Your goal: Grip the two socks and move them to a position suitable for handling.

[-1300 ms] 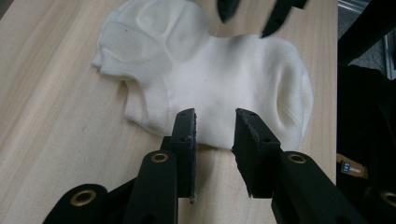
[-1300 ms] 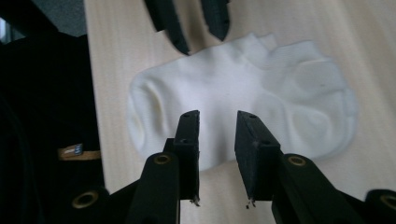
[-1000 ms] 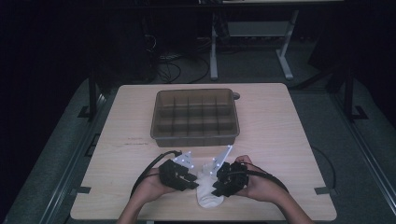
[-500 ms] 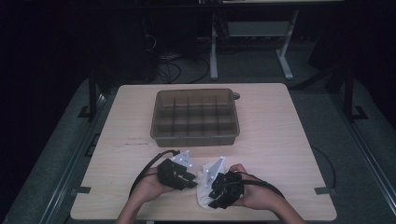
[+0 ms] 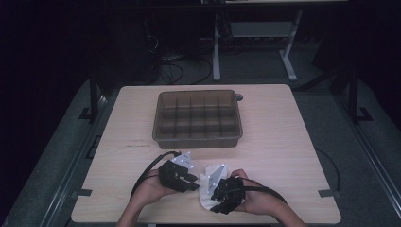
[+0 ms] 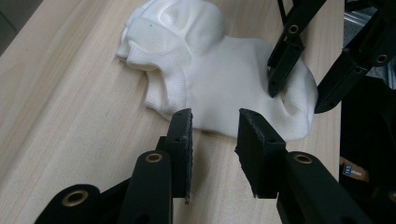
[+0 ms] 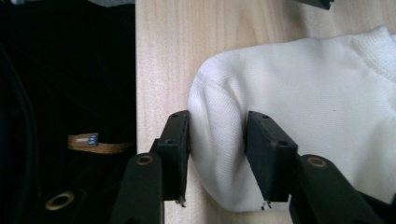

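Note:
A white sock lies crumpled near the table's front edge, between my two grippers. Close up, the sock has its cuff bunched at the far end. My left gripper is open, its jaws just short of the sock's near edge, nothing between them. In the high view the left gripper sits just left of the sock. My right gripper is open and straddles the rounded end of the sock, with both pads against the fabric. The right gripper also appears in the left gripper view, one jaw pressing on the sock.
A brown tray with several compartments stands at the middle back of the wooden table. The table's front edge runs close behind the sock's end, with a person's dark clothing just beyond it.
My right gripper has swung left and toward the table's front edge, and its jaws now sit around the sock's end. The left gripper has hardly moved.

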